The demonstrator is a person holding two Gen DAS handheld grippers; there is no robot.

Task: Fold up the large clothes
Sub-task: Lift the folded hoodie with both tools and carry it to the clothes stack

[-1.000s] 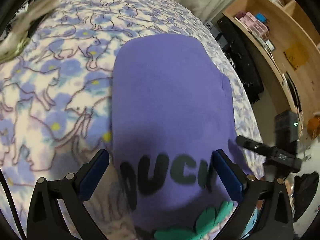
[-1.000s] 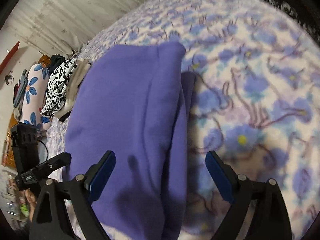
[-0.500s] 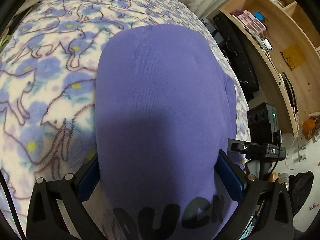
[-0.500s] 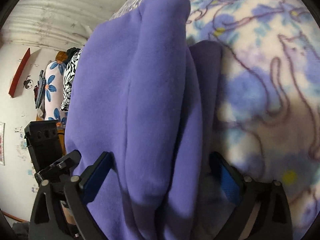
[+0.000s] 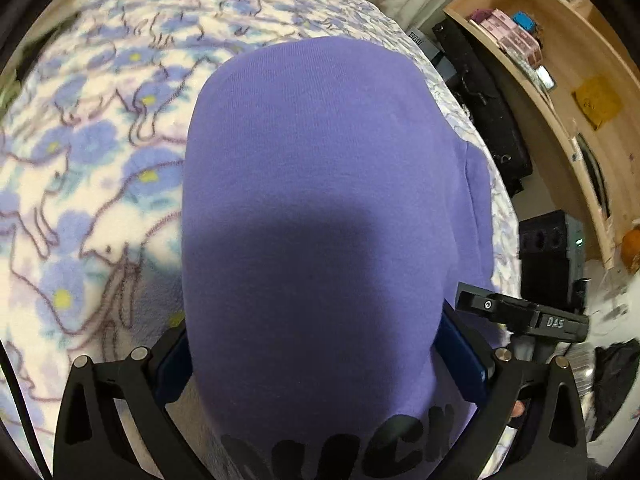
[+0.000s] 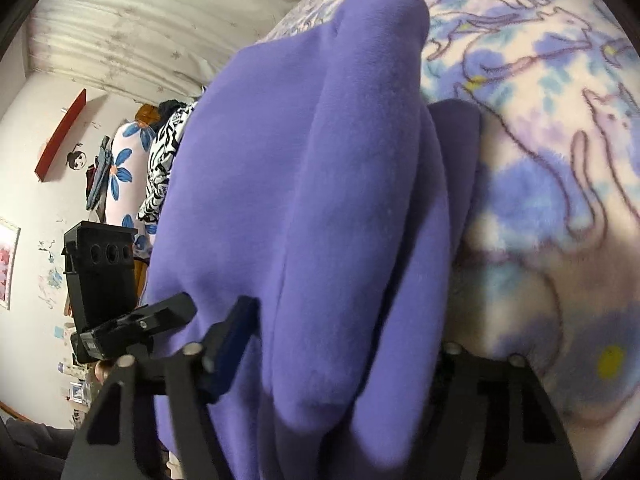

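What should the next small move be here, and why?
Probably close both grippers on the sweatshirt. The left gripper has its blue pads either side of the fabric near the black lettering, and the right gripper straddles a thick bunch of folds. The garment lies bunched on the blanket, so a firm grip comes before any lifting.

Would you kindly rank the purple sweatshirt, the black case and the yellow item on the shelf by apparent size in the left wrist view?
1. Purple sweatshirt, though it lies nearest the camera.
2. Black case.
3. Yellow item.
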